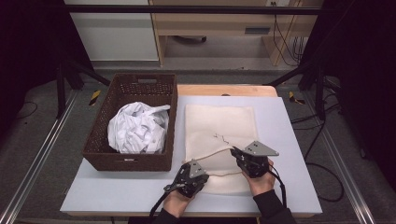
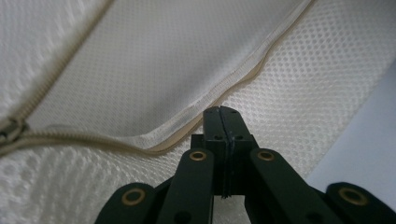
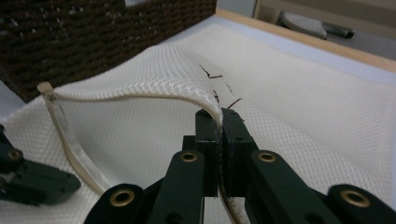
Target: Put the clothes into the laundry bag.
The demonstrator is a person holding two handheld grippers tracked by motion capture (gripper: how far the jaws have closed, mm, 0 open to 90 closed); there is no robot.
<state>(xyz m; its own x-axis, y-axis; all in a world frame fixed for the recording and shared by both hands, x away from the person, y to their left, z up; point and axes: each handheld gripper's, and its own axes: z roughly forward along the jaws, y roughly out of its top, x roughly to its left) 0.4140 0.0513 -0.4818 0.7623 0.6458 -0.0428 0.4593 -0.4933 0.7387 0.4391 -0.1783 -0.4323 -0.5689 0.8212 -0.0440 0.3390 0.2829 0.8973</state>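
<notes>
A cream mesh laundry bag (image 1: 219, 122) lies flat on the pale table, its zipped mouth facing the person. My right gripper (image 3: 219, 114) is shut on the upper zipper edge of the bag (image 3: 154, 79) and holds it lifted, so the mouth gapes; from above the right gripper (image 1: 234, 150) sits at the bag's near right. My left gripper (image 2: 222, 111) is shut, its tips resting on the lower mesh layer (image 2: 303, 79) just below the seam; I see no fabric between the jaws. In the high view the left gripper (image 1: 203, 171) is at the bag's near left edge.
A dark wicker basket (image 1: 126, 162) stands left of the bag, holding crumpled white cloth (image 1: 137, 128). The bag's zipper slider (image 2: 9, 130) lies far left in the left gripper view. Bare table (image 1: 289, 140) runs along the right side and the front edge.
</notes>
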